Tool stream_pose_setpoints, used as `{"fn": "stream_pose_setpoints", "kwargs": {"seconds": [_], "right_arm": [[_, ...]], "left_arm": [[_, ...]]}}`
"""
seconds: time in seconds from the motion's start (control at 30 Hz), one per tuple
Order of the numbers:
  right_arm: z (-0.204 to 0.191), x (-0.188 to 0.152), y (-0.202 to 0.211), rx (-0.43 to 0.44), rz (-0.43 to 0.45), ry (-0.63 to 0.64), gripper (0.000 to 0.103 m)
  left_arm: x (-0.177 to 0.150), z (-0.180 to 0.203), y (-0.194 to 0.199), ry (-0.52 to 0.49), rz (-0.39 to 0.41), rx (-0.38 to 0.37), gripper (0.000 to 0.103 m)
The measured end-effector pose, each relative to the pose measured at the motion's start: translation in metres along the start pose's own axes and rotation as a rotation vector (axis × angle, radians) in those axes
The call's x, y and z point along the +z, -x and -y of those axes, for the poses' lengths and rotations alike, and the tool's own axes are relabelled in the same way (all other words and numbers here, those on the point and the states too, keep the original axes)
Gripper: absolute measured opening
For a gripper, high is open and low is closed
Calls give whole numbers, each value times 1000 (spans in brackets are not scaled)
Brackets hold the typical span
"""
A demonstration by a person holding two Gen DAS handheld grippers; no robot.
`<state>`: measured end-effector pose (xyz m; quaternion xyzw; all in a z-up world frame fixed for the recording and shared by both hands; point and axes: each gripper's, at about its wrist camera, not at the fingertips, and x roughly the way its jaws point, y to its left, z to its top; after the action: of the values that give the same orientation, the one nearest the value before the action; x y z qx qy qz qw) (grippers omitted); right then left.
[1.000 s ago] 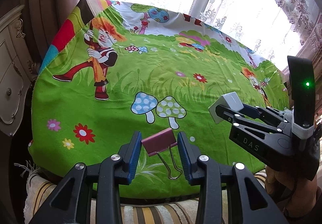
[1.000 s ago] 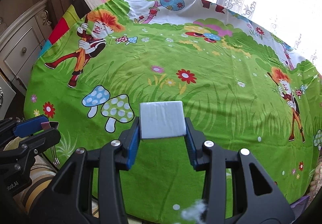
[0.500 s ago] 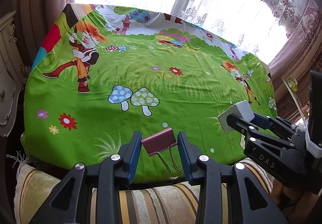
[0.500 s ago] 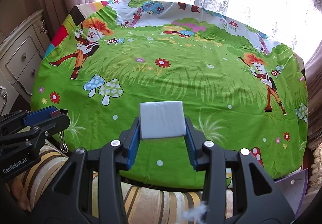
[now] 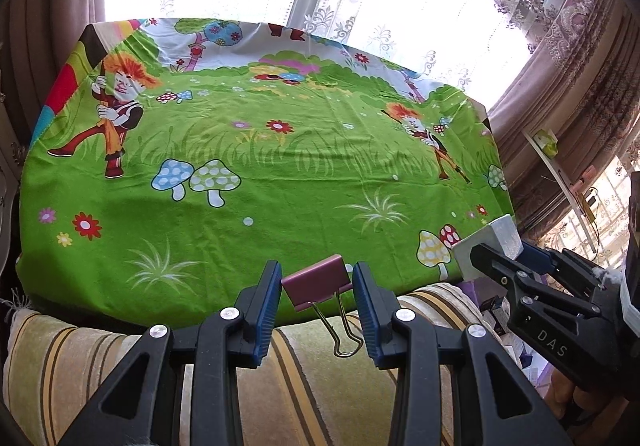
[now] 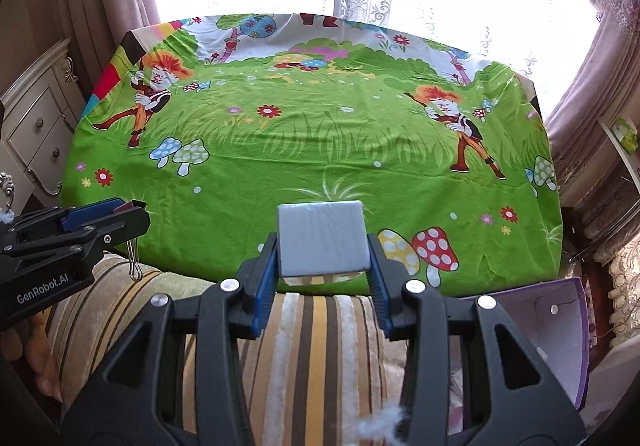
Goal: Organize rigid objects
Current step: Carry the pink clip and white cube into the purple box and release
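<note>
Maroon binder clip (image 5: pixel 316 286) sits pinched by its body in your left claw (image 5: pixel 316 300), wire handles dangling free. White block (image 6: pixel 322 238) is clamped flat-sided in your right claw (image 6: pixel 323 270). Both hang over the striped cushion (image 6: pixel 312 334), just off the tabletop (image 5: pixel 280 205) edge, probably bound for the purple box (image 6: pixel 560 326).

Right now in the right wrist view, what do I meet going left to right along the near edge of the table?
Left tongs holding the binder clip → right tongs gripping the grey block → purple box.
</note>
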<state>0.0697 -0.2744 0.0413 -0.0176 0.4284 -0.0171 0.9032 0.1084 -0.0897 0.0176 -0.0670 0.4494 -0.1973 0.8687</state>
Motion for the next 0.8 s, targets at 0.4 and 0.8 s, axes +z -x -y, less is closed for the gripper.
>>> {"fn": "stream_pose_setpoints", "kwargs": {"seconds": [0.4,0.8], "right_arm": [[77,-56,49,-132,-13,-132,45],[143,-99,80,-251,-27,-243,45]], "left_arm": [[-24,85,-2,-117,-61,-168,38],[-46,161,-13,-236,-121,-272,38]]}}
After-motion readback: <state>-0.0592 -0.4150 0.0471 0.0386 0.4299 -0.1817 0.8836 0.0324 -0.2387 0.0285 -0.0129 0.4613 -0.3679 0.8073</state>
